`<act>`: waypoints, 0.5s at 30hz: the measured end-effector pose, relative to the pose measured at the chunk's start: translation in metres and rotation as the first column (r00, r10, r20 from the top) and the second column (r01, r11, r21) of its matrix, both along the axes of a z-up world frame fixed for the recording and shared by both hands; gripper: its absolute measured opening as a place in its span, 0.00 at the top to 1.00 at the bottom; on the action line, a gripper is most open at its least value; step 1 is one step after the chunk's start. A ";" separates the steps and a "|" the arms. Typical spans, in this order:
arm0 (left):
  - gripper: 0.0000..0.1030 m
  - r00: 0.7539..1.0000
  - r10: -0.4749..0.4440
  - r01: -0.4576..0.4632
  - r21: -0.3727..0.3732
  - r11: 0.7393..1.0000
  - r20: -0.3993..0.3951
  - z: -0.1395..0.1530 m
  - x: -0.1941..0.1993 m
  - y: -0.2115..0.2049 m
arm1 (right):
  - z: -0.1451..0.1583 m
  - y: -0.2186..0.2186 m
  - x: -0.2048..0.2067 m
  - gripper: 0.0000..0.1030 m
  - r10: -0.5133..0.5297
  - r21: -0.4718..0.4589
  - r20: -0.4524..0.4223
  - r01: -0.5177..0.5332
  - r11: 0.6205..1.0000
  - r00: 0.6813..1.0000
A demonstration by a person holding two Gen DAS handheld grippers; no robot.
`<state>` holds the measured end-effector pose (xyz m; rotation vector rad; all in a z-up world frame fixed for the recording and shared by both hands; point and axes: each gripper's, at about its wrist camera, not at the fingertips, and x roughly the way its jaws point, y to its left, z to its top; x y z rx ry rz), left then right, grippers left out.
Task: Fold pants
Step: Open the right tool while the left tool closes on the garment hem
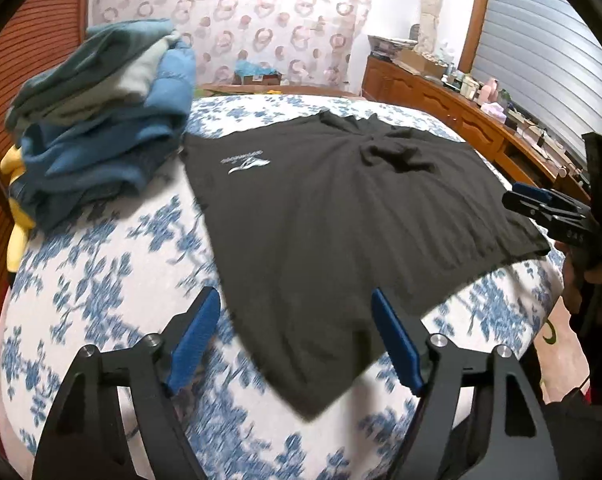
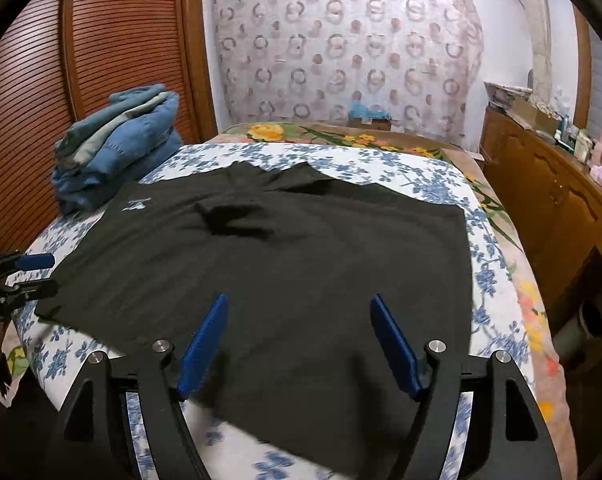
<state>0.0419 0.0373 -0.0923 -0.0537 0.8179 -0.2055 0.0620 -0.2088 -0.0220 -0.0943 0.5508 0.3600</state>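
Black pants (image 1: 341,216) lie flat on the floral bedspread (image 1: 101,280), both grippers (image 1: 295,340) (image 2: 299,344) wide apart, empty.

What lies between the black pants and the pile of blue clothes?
Nothing: in the left wrist view the black pants almost touch the pile of blue clothes.

Bed (image 2: 421,168) with blue-floral white cover carries black pants (image 2: 285,248) spread flat; stack of folded blue clothes (image 2: 117,148) at far-left corner.
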 end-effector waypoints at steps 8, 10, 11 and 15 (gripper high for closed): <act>0.33 0.999 0.041 -0.041 -0.011 0.999 -0.008 -0.007 -0.021 0.013 | -0.011 -0.004 -0.019 0.27 0.020 -0.017 -0.009 -0.020 1.000 1.000; 0.35 0.999 0.037 -0.037 -0.033 0.999 -0.003 -0.007 -0.022 0.015 | -0.009 -0.004 -0.024 0.27 0.012 -0.027 -0.010 -0.013 1.000 1.000; 0.39 0.999 0.041 -0.041 -0.043 0.998 -0.005 -0.007 -0.022 0.016 | -0.009 -0.004 -0.024 0.27 0.010 -0.029 -0.011 -0.010 1.000 1.000; 0.53 1.000 0.029 -0.029 -0.046 0.998 -0.007 -0.006 -0.025 0.013 | -0.010 0.003 -0.026 0.27 0.005 -0.063 -0.027 -0.006 0.998 1.000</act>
